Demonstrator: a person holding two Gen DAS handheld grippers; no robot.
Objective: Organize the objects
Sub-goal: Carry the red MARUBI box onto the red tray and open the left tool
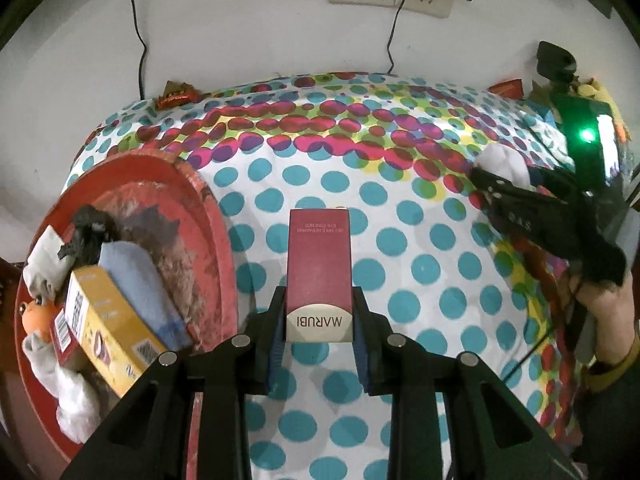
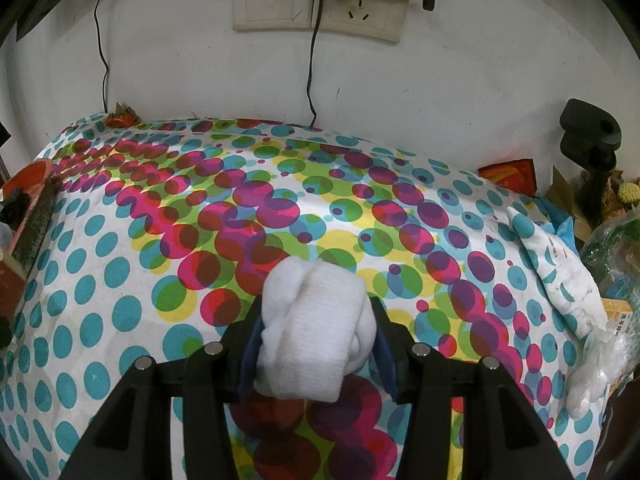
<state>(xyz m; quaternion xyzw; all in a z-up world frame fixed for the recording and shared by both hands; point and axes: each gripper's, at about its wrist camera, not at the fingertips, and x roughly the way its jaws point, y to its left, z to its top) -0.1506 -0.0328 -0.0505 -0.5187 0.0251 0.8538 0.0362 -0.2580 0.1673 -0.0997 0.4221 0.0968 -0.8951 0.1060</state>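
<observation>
Left tongs (image 1: 319,332) are gripping a tall maroon cardboard box (image 1: 319,264), raised above the polka-dot tabletop (image 1: 420,240) beside a round red tray (image 1: 208,216). Right tongs (image 2: 318,344) are clamping a rolled white sock (image 2: 318,320) above the same cloth.

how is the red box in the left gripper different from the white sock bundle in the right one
The red box is rigid and flat-sided with printed lettering; the white sock bundle is soft, rounded and plain. The box stands long and narrow beyond the left hand-held gripper; the bundle is short and bulges over the pads of the right hand-held gripper. The box is dark red with a pale band; the bundle is all white. Both are clamped above the dotted cloth.
</observation>
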